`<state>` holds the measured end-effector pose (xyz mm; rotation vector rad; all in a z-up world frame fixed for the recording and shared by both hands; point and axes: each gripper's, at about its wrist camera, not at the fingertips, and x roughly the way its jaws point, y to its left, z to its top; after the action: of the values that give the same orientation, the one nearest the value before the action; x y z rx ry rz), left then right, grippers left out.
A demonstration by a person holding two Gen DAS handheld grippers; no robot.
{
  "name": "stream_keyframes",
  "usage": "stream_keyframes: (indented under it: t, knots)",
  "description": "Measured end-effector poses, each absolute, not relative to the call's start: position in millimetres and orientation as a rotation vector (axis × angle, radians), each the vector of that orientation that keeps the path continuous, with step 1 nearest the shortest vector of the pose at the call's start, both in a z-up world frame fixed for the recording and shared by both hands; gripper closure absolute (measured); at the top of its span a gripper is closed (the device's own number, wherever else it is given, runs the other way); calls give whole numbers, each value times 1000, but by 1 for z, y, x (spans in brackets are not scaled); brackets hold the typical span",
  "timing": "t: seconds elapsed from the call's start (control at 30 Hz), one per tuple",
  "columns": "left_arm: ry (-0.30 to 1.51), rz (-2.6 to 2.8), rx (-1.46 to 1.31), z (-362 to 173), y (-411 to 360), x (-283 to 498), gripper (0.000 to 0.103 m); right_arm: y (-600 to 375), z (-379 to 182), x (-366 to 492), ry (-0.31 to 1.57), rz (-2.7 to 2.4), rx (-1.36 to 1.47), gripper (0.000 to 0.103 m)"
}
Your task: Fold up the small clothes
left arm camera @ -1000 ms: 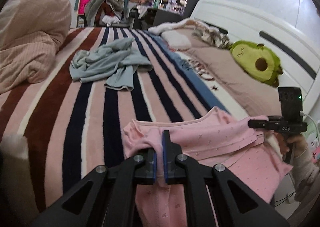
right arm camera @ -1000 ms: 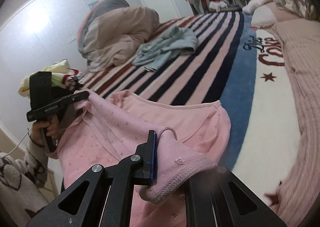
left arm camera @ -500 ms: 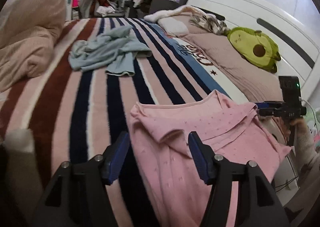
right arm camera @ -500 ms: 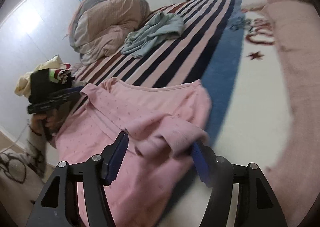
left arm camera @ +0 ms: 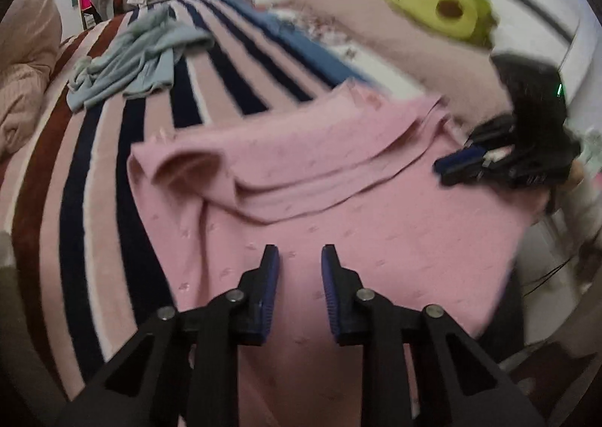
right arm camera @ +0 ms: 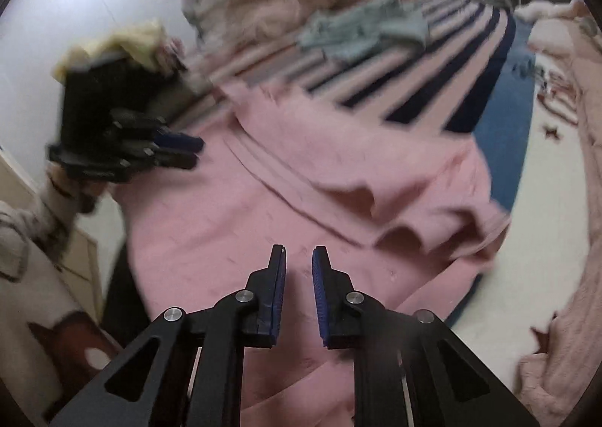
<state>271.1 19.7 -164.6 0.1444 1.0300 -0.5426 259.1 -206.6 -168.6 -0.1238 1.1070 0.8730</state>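
Since half a second ago both sets of jaws have been narrowed from a wide spread to a small gap, and both grippers have been brought lower over the pink cloth; a second ago each was clamped on a sleeve end, and both sleeves are now released. The striped blanket [left arm camera: 94,208] is spread over the bed, with a blue and white quilt [right arm camera: 500,133] beside it. The pink top [left arm camera: 338,208] is laid at the near edge of the blanket, its upper part folded down in a band across the body, one cuff open at the left end of that band. A crumpled grey-blue garment [left arm camera: 135,58] is seen farther up the blanket, well apart from the pink top. An avocado plush [left arm camera: 444,9] is rested by the headboard. The left gripper [left arm camera: 300,257] is held just over the pink fabric, jaws slightly parted and nothing between them. The right gripper [right arm camera: 299,257] is likewise parted and empty, above the same cloth.
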Motion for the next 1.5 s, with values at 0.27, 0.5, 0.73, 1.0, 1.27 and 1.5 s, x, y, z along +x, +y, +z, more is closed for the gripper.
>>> stream_keyframes:
  t: [0.27,0.5,0.73,1.0,1.27,1.5]
  knots:
    - [1019,-510,198,-172,18,308,84,-205,-178,293,1087,787,-144,101]
    - [931,-426,189,-161,29,360,84,-211,-169,337,999,668,-178,99]
    - [919,-340,134,-161,54,383,79,-215,-172,354,990,605,-220,97]
    - [810,-328,19,-112,83,303,62,-255,-130,299,917,580,-109,88]
    - [832,-262,-99,-108,101,183,59,-296,-112,182,945,589,1,73]
    - [876,-280,-316,-128,114,102,59,-310,-120,112,958,664,215,73]
